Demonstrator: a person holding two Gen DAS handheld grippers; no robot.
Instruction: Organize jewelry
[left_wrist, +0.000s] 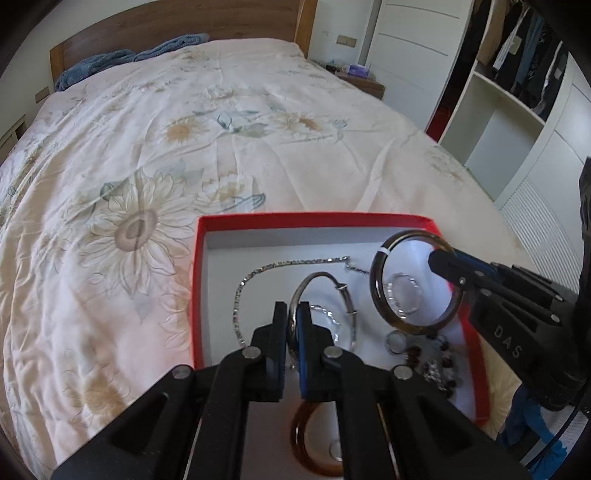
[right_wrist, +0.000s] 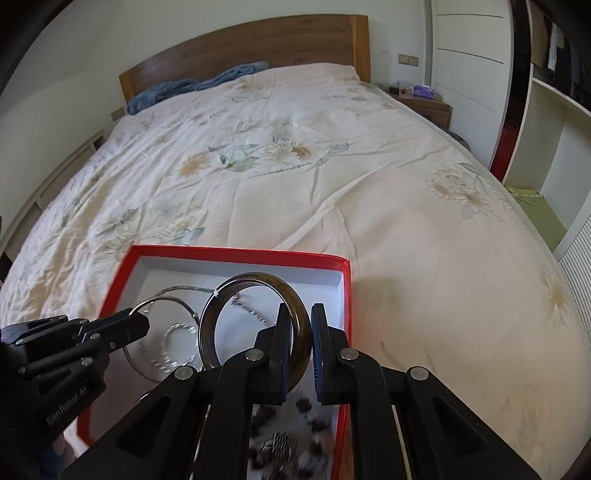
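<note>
A red box (left_wrist: 199, 258) (right_wrist: 347, 280) with a white inside lies on the bed and holds jewelry. My left gripper (left_wrist: 291, 314) (right_wrist: 142, 325) is shut on a thin silver bangle (left_wrist: 314, 280) (right_wrist: 162, 299), held over the box. My right gripper (right_wrist: 297, 325) (left_wrist: 448, 271) is shut on a thick dark brown bangle (right_wrist: 243, 284) (left_wrist: 378, 288), held upright above the box. A silver chain (left_wrist: 258, 273), a small sparkly bracelet (left_wrist: 404, 291) (right_wrist: 177, 328), a ring (left_wrist: 395, 341) and dark beads (right_wrist: 306, 406) (left_wrist: 439, 365) lie in the box.
The bed's floral cream quilt (left_wrist: 184, 147) stretches beyond the box, with a blue towel (left_wrist: 122, 61) by the wooden headboard. A nightstand (right_wrist: 424, 103) and white wardrobe shelves (left_wrist: 517, 110) stand to the right. Another amber bangle (left_wrist: 306, 443) lies under my left gripper.
</note>
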